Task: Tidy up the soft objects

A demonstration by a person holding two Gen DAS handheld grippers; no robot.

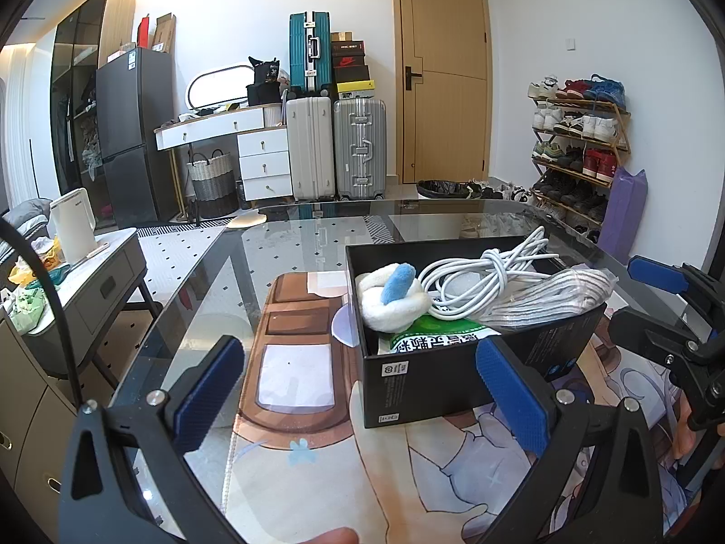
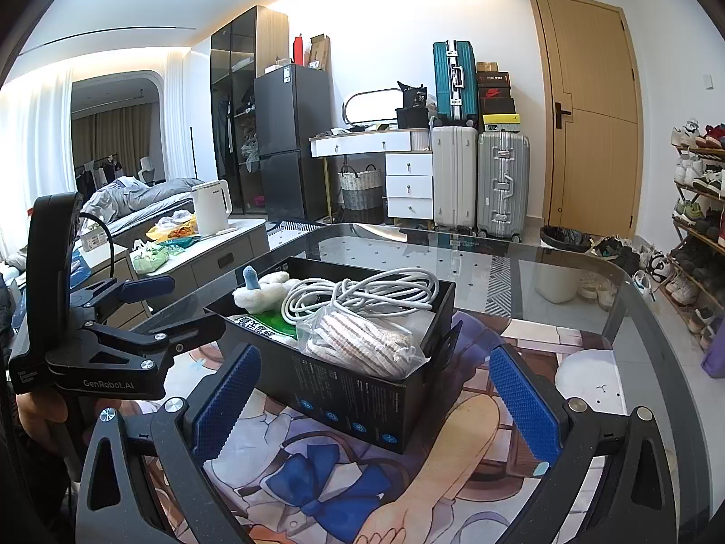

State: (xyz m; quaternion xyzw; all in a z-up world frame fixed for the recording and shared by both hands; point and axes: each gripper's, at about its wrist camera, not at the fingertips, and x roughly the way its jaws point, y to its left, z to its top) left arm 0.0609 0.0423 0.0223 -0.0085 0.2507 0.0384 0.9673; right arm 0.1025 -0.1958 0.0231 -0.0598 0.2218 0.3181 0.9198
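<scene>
Glass table carries your box, holding plush, cable and bagged cloth. Left gripper, spread and empty, faces it. Right view: right gripper, spread, sits nearest the cloth, lengthwise ahead.

Black box; white-and-blue plush toy; white cable; striped grey-white cloth; blue finger pads

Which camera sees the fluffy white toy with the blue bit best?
The left wrist view: the plush toy sits near and unobstructed at the black box's front corner. In the right wrist view the toy lies at the far corner, smaller.
</scene>
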